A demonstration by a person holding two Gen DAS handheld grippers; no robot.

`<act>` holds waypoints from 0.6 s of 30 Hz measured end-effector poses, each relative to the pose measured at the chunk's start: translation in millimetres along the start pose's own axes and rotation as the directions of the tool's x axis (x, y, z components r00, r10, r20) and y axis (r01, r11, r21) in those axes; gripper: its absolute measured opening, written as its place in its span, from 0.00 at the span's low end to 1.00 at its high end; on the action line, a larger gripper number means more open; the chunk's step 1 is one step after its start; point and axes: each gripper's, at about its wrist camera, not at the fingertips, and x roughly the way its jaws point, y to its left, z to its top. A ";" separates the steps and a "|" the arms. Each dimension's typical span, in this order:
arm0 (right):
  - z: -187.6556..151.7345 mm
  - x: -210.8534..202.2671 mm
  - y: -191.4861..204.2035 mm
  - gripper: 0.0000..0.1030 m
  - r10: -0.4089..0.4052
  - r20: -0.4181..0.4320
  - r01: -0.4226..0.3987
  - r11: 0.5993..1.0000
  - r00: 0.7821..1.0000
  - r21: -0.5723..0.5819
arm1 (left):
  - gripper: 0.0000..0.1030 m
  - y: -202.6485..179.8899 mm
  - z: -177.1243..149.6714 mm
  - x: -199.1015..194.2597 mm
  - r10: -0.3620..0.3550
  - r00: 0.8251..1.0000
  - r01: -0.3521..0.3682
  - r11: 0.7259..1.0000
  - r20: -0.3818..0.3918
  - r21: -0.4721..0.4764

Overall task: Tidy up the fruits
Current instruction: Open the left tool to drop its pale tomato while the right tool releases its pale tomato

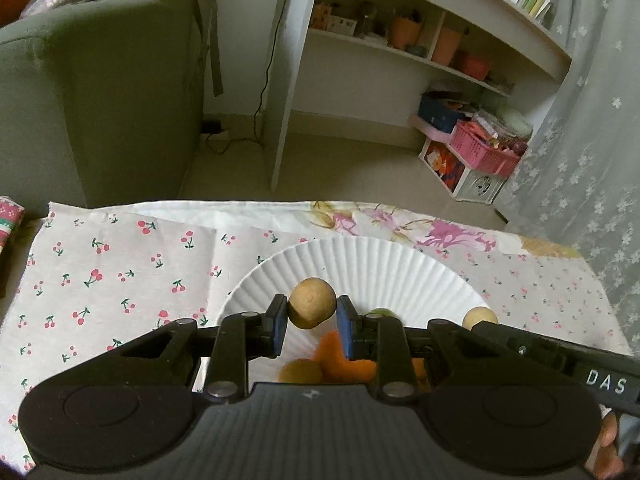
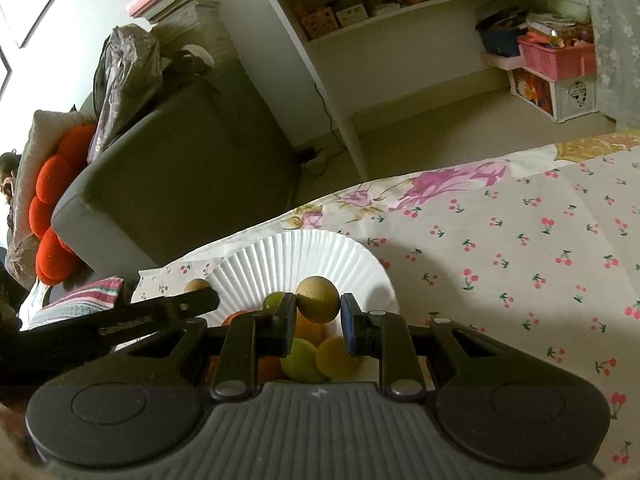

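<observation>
In the left wrist view my left gripper (image 1: pixel 312 309) is shut on a tan round fruit (image 1: pixel 312 302), held just above a white paper plate (image 1: pixel 360 260). An orange fruit (image 1: pixel 344 354), another tan fruit (image 1: pixel 300 372) and a green one (image 1: pixel 380 313) lie on the plate under it. In the right wrist view my right gripper (image 2: pixel 318 304) is shut on a second tan round fruit (image 2: pixel 318 298) over the same plate (image 2: pixel 288 256). Below it lie a green fruit (image 2: pixel 298 360), a yellow fruit (image 2: pixel 338 356) and an orange fruit (image 2: pixel 308 330). The two tools sit side by side.
The plate sits on a cherry-print cloth (image 1: pixel 120 272) that covers the table. Beyond the table's far edge stand a grey sofa (image 1: pixel 100 92), a white shelf unit (image 1: pixel 400 52) and a pink basket (image 1: pixel 484 148) on the floor. A curtain (image 1: pixel 592 160) hangs at the right.
</observation>
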 end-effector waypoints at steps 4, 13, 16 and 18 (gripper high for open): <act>-3.0 6.5 -2.2 0.21 -0.027 -0.023 0.027 1.000 0.999 0.005 | 0.24 5.5 -0.6 3.8 0.004 1.000 -0.004 1.000 -0.017 -0.017; 6.4 -8.0 -6.7 0.24 -0.037 0.010 0.037 0.997 0.999 0.067 | 0.35 14.1 7.2 -19.0 -0.017 1.000 0.017 0.998 0.001 -0.059; 9.7 -13.0 -9.9 0.24 -0.046 0.013 0.044 0.994 0.999 0.097 | 0.36 14.3 8.3 -30.5 0.002 1.000 -0.002 0.999 0.008 -0.054; 10.6 -15.5 -7.6 0.25 -0.048 0.014 0.047 0.995 0.999 0.092 | 0.37 14.5 7.1 -39.3 0.010 1.000 -0.010 0.998 0.010 -0.055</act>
